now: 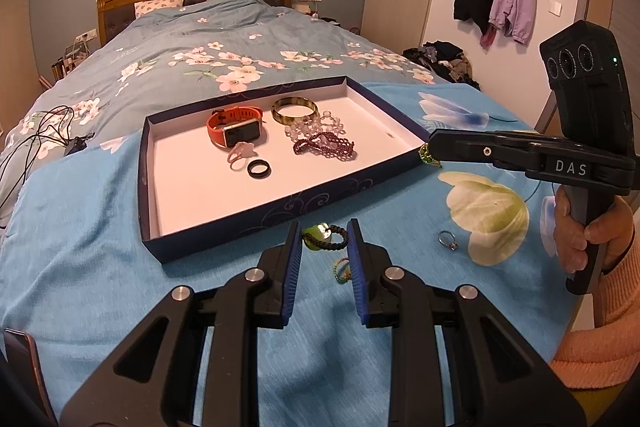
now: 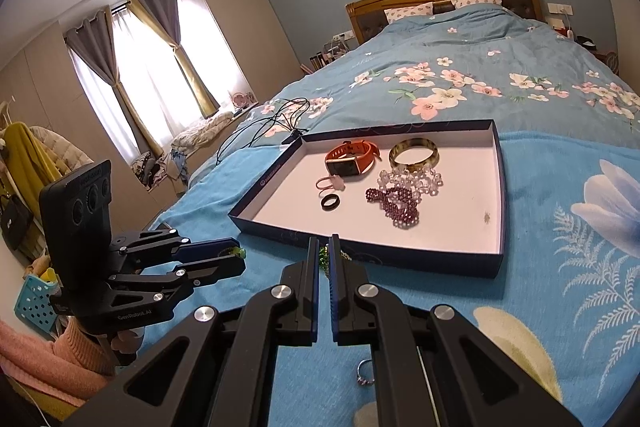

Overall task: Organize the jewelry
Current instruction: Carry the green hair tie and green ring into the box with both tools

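Note:
A dark blue tray (image 1: 280, 205) (image 2: 372, 255) with a white floor holds an orange watch (image 1: 236, 129), a bangle (image 1: 295, 109), clear beads (image 1: 316, 125), a maroon bead bracelet (image 1: 326, 147), a pink ring (image 1: 240, 153) and a black ring (image 1: 259, 169). My left gripper (image 1: 323, 239) (image 2: 236, 253) is shut on a green-stone cord bracelet (image 1: 324, 239) just in front of the tray. My right gripper (image 2: 325, 253) (image 1: 430, 151) is shut on a green bead bracelet (image 2: 325, 257) (image 1: 426, 155) by the tray's near edge. A silver ring (image 1: 448, 240) (image 2: 364, 373) lies on the cloth.
A light blue flowered cloth (image 1: 100, 247) covers the bed's foot. A thin coloured cord loop (image 1: 340, 269) lies under my left fingers. Black cables (image 1: 44, 135) lie at the left. A phone (image 1: 24, 367) sits at the near left edge.

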Tool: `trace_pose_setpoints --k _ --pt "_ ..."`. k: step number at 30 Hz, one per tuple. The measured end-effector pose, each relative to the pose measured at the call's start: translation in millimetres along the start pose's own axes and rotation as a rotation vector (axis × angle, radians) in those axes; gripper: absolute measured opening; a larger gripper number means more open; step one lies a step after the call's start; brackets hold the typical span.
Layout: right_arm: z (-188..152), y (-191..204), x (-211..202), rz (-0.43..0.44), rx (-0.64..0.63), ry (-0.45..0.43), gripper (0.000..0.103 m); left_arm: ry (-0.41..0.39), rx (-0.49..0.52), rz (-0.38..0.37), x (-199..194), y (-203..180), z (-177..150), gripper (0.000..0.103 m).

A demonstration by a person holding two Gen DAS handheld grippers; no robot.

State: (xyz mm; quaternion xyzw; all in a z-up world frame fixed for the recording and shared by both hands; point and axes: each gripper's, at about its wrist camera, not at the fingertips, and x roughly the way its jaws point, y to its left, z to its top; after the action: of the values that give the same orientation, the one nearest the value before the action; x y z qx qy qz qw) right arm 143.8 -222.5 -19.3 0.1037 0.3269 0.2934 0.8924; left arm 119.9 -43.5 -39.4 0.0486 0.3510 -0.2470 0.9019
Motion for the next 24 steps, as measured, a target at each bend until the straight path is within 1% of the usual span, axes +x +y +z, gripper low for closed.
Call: trace_pose_setpoints --k 24 --pt "21.1 -3.0 13.9 -0.015 -0.025 -0.013 0.003 -0.02 -0.002 0.024 9.8 7.2 24.2 0.023"
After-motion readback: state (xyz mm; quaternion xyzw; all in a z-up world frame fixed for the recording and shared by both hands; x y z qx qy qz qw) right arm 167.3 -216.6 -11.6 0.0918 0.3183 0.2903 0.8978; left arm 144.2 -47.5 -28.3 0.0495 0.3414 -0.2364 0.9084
